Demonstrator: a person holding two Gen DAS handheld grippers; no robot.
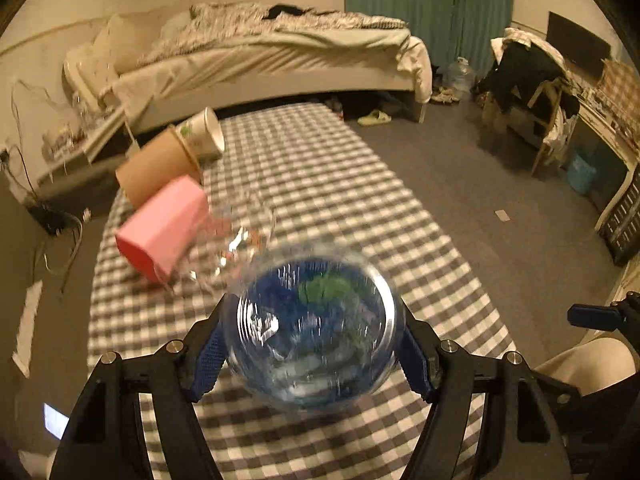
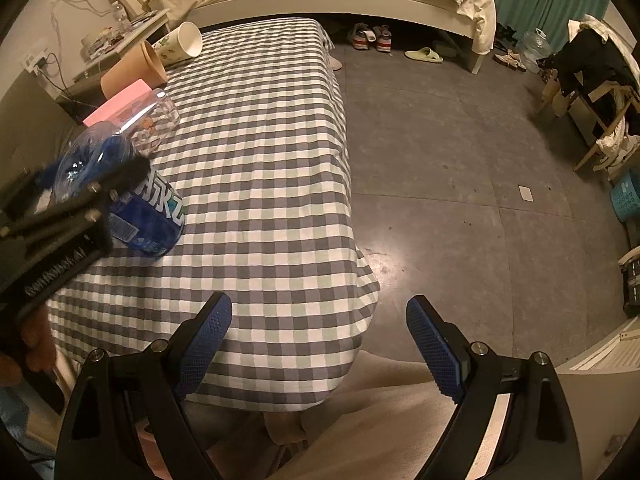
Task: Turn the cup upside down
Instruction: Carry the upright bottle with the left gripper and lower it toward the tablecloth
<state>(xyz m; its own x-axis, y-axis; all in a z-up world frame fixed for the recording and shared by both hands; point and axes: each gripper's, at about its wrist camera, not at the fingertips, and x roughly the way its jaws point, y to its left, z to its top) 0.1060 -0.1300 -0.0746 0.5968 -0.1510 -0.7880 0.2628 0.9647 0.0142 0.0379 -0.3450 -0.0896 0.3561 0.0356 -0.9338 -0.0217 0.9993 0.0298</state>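
Observation:
My left gripper [image 1: 312,348] is shut on a clear plastic cup with a blue label [image 1: 314,328], its blue pads pressing both sides. The cup is blurred and tilted, one round end facing the camera. In the right wrist view the same cup [image 2: 148,216] leans over the checked tablecloth [image 2: 260,152], one end at the cloth, with the left gripper's black fingers [image 2: 100,188] across it. My right gripper [image 2: 320,340] is open and empty, over the table's near right corner and my lap.
Several cups lie in a row along the table's left edge: a clear glass [image 1: 236,240], a pink cup [image 1: 164,228], a brown paper cup [image 1: 160,168], a white printed cup [image 1: 202,136]. A bed [image 1: 260,60] stands behind the table. Grey floor [image 2: 460,160] lies to the right.

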